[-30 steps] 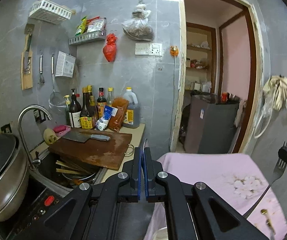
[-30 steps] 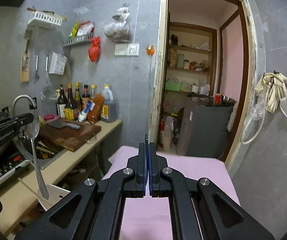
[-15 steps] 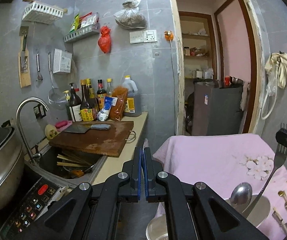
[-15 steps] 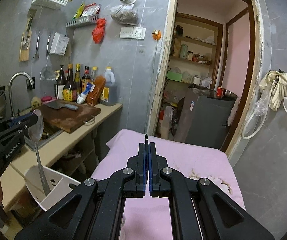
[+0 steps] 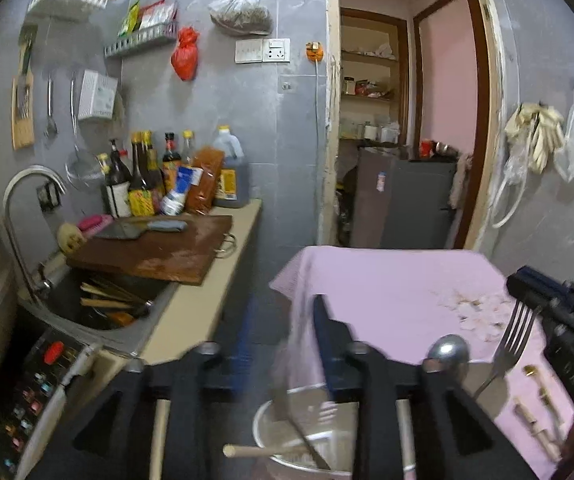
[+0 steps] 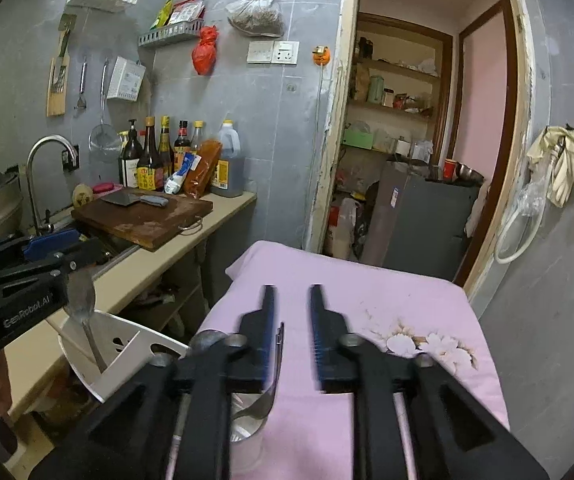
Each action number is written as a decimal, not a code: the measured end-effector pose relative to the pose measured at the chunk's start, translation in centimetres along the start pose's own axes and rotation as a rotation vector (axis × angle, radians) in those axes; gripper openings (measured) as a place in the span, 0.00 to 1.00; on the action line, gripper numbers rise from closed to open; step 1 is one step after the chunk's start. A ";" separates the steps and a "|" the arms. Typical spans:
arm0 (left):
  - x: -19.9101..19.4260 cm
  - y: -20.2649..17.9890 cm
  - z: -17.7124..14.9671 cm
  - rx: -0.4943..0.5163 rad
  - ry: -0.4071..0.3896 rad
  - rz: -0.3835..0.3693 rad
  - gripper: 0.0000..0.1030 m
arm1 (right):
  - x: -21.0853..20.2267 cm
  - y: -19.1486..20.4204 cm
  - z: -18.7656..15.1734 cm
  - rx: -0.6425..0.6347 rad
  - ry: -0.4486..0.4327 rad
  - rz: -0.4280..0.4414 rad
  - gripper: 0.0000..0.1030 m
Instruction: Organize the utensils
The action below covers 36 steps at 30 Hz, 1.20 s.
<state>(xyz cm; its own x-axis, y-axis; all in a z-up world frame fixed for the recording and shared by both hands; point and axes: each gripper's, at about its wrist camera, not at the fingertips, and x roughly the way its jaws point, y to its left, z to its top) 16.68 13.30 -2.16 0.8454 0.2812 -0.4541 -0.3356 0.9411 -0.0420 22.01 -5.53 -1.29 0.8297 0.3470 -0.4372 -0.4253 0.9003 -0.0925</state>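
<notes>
My left gripper [image 5: 283, 320] is open; its fingers [image 5: 329, 332] are blurred and spread wide. It also shows at the left of the right wrist view [image 6: 47, 256]. A metal spoon [image 6: 83, 312] stands under it, bowl up, in a white utensil holder [image 6: 123, 354]. The spoon [image 5: 447, 350] also shows in the left wrist view. My right gripper [image 6: 291, 320] is open. A metal fork [image 6: 273, 368] leans between its fingers, against the left one, tines up. The fork [image 5: 513, 334] also shows beside the right gripper [image 5: 555, 304].
A pink cloth covers the table [image 6: 387, 292]. Small gold-tipped utensils [image 5: 539, 412] lie on it. A metal bowl [image 5: 307, 428] with a knife and a wooden stick sits below my left gripper. The counter [image 6: 191, 236] holds a cutting board, cleaver, bottles and a sink.
Both grippers have opened. The spoon and the fork are released. The left gripper has tilted down, bringing the table and bowl into view.
</notes>
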 end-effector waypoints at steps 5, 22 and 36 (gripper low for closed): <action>0.0 0.6 -0.2 -0.060 0.020 -0.042 0.48 | -0.8 -1.1 -0.2 0.062 -0.004 -0.011 0.35; -4.4 -4.2 0.0 -0.029 -0.097 -0.091 0.99 | -7.7 -8.5 -2.5 0.246 -0.133 -0.121 0.98; -7.5 -14.7 -3.2 0.011 -0.123 -0.155 0.99 | -12.6 -18.3 -7.0 0.248 -0.122 -0.178 0.99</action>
<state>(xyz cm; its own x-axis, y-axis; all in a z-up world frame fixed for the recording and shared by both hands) 13.98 -3.18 -1.00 0.9311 0.1531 -0.3312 -0.1936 0.9767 -0.0928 16.78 -28.18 -0.30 0.9266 0.1942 -0.3221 -0.1816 0.9809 0.0691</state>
